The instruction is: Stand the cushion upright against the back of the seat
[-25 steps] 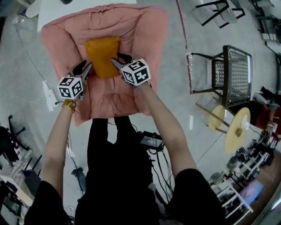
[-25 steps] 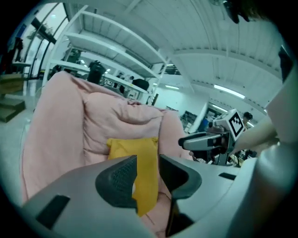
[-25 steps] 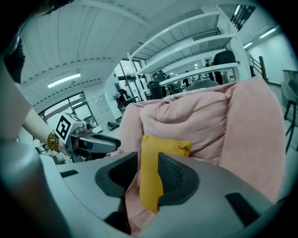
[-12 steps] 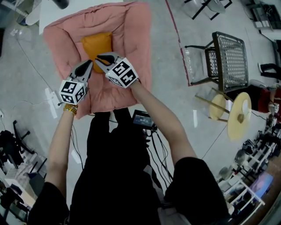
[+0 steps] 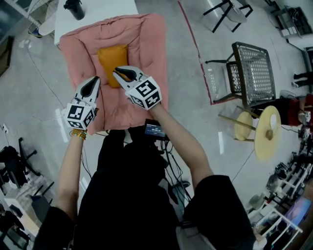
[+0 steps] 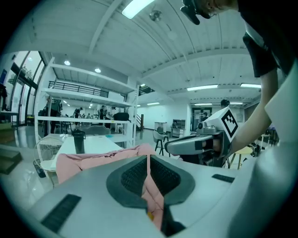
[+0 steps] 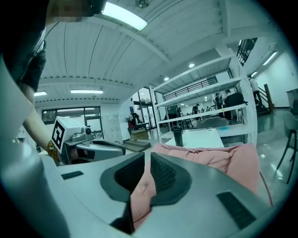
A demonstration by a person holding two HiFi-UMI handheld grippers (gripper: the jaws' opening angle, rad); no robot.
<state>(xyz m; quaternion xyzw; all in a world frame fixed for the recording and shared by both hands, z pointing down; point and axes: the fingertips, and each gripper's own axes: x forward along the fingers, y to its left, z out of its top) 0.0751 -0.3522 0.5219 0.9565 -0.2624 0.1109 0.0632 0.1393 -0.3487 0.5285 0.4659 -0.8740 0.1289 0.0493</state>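
An orange cushion rests on the pink padded seat, its far edge toward the seat's back; the steep view hides how upright it stands. My left gripper hovers over the seat's front left, clear of the cushion. My right gripper hovers just in front of the cushion's near edge. Both pairs of jaws have just been closing and hold nothing. In the left gripper view the jaws nearly meet, and only pink seat shows through the slit. The right gripper view shows the same.
A white table with a black bottle stands behind the seat. To the right are a wire-mesh chair and a round yellow stool. Cables lie on the floor at the left. A red line runs past the seat.
Both grippers have come away from the cushion's sides, risen and drawn back toward the person. Their jaws went from open to shut. The cushion stays on the seat near its back.
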